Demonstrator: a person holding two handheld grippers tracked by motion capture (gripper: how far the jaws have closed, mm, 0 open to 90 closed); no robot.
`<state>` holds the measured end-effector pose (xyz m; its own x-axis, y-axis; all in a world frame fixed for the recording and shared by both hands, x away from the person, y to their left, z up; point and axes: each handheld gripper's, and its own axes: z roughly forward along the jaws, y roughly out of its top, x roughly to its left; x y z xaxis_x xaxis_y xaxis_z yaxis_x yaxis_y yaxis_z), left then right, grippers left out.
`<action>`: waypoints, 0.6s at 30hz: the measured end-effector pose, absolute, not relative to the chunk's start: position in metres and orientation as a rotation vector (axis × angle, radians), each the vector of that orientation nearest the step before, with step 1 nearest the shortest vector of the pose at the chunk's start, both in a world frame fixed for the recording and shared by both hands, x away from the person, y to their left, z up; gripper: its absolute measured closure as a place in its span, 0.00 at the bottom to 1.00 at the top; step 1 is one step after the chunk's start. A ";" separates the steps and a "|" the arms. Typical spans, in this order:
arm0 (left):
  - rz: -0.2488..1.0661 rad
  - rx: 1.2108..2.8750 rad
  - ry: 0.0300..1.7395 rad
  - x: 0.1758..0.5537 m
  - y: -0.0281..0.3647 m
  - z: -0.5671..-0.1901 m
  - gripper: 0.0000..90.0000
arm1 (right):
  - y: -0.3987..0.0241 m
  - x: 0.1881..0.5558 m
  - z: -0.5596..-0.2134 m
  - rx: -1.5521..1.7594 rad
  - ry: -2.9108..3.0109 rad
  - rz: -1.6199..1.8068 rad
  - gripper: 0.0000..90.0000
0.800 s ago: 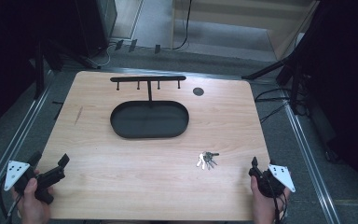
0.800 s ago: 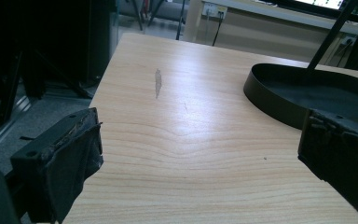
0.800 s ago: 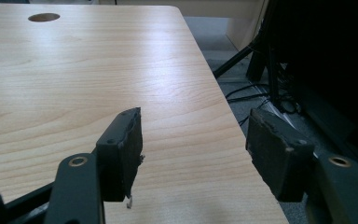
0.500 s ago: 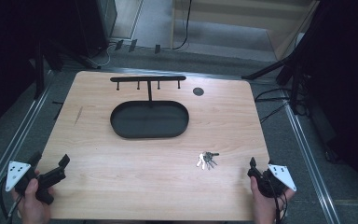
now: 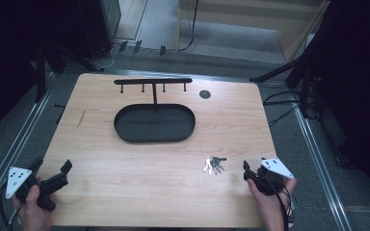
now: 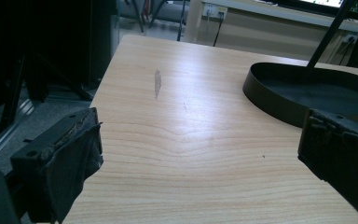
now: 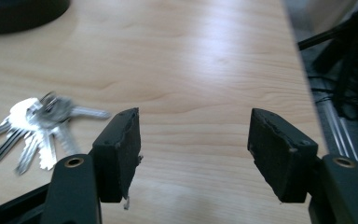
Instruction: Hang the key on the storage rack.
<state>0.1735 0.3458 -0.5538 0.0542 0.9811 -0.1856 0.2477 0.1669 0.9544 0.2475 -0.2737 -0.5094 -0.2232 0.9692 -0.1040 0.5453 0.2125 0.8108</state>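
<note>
A bunch of silver keys (image 5: 214, 165) lies flat on the wooden table (image 5: 125, 192), right of the middle and toward the front. My right gripper (image 5: 253, 167) is open just to the right of the keys, low over the table, with nothing between its jaws. In the right gripper view the keys (image 7: 37, 127) lie to the left of the open right gripper (image 7: 193, 149), slightly blurred. My left gripper (image 5: 52, 166) is open at the front left corner. In the left gripper view the left gripper (image 6: 205, 154) has bare wood between its jaws.
A black oval tray (image 5: 125, 132) sits at the table's middle back, with a post carrying a hook rail (image 5: 152, 81) behind it. The tray's rim (image 6: 270, 100) is ahead and right of the left gripper. A dark round hole (image 5: 204, 94) is at the back right. Cables lie on the floor.
My right gripper has shifted a little to the left, closer to the keys. The left gripper and the keys have stayed put.
</note>
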 end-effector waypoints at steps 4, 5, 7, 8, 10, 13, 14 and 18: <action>0.897 1.284 1.405 0.173 0.346 -0.554 0.00 | -0.261 0.257 -0.504 1.372 2.008 0.801 0.38; 0.894 1.281 1.406 0.173 0.346 -0.554 0.00 | -0.258 0.261 -0.502 1.361 2.052 0.787 0.38; 0.891 1.277 1.406 0.173 0.346 -0.554 0.00 | -0.252 0.269 -0.499 1.366 2.127 0.752 0.37; 0.890 1.276 1.406 0.173 0.346 -0.554 0.00 | -0.249 0.272 -0.498 1.364 2.169 0.732 0.37; 0.883 1.275 1.407 0.173 0.347 -0.554 0.00 | -0.240 0.283 -0.495 1.343 2.289 0.658 0.37; 0.878 1.272 1.409 0.173 0.347 -0.554 0.00 | -0.234 0.289 -0.495 1.285 2.377 0.588 0.37; 0.873 1.271 1.411 0.173 0.348 -0.554 0.00 | -0.226 0.295 -0.494 1.228 2.471 0.510 0.37; 0.870 1.272 1.412 0.174 0.348 -0.554 0.00 | -0.215 0.304 -0.492 1.140 2.583 0.398 0.33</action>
